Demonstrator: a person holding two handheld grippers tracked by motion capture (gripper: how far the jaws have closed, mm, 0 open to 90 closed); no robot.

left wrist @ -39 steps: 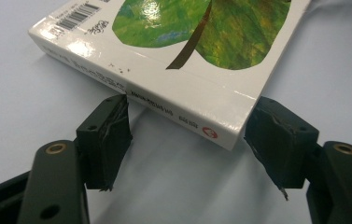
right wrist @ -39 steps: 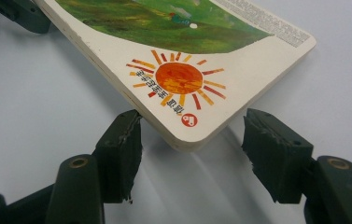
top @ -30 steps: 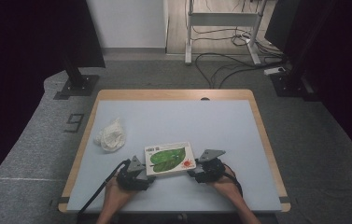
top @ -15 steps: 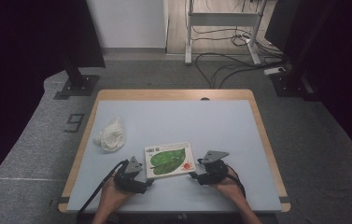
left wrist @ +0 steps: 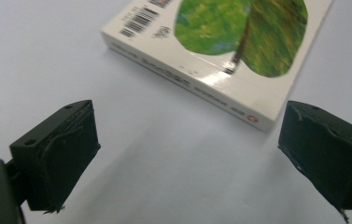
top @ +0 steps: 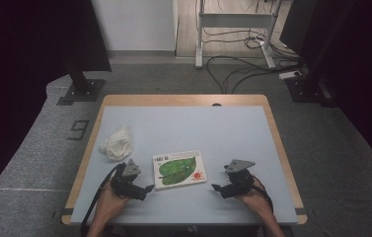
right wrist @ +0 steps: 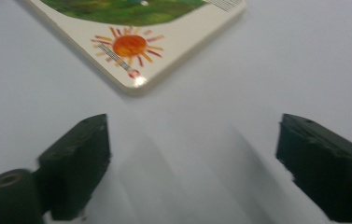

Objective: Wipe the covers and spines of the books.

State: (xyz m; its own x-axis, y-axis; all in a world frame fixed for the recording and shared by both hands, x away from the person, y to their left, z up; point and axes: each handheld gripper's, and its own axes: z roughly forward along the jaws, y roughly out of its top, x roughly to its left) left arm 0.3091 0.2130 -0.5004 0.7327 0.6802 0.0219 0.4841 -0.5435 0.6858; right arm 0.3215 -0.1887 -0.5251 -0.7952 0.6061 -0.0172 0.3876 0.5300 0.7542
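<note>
I've got the glossy, flat board book [top: 179, 169] lying near the front of the matte blue table [top: 233, 133], between my left gripper [top: 144, 189] and right gripper [top: 216, 188], both spread wide, holding nothing. The left gripper view shows its barcode and spine; the high view adds a crumpled white cloth [top: 117, 143].

The book [top: 179, 169] lies flat on the table [top: 183, 123], near its front edge. The left gripper [top: 146, 189] sits just left of it, the right gripper [top: 216, 188] right. A crumpled cloth [top: 117, 143] lies farther left and behind.
</note>
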